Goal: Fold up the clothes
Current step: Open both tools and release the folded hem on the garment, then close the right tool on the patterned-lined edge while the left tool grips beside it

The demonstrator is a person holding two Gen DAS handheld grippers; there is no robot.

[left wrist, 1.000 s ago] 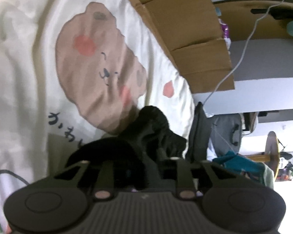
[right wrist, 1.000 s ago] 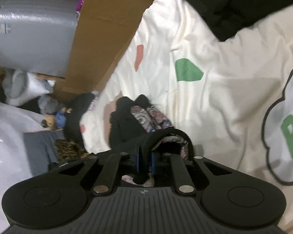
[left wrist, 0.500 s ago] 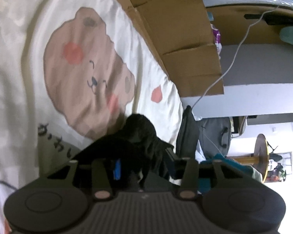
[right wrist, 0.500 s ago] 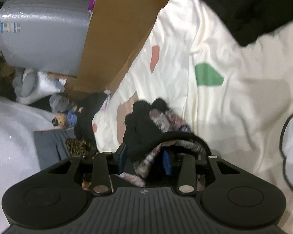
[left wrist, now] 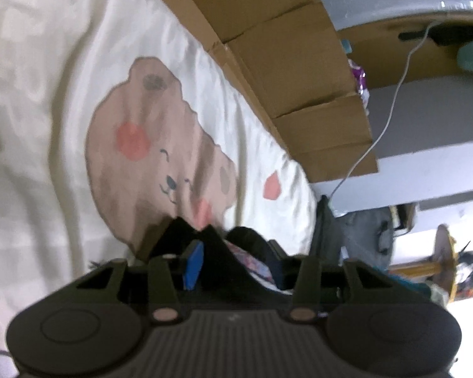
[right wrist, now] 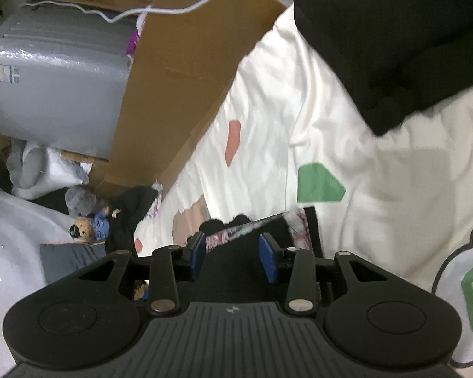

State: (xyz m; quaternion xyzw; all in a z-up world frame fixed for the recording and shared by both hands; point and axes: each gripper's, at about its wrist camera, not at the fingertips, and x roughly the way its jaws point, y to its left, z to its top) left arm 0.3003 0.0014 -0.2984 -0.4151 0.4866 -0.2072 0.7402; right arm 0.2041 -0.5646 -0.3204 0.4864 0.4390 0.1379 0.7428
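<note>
Cardboard boxes (left wrist: pixel 302 72) and a grey case (right wrist: pixel 56 85) border the printed sheet (left wrist: pixel 47 126).

both the left gripper (left wrist: pixel 233 264) and right gripper (right wrist: pixel 233 258) opened around the black garment (right wrist: pixel 233 267).

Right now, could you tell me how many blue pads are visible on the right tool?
2: one blue pad left of the black patterned garment and one blue pad right of it, in the right wrist view. None seems hidden.

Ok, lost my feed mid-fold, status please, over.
Left tongs, right tongs: jaws have just been opening, pads off. Dark garment slack between both, on the bedspread. Nothing in the way.
</note>
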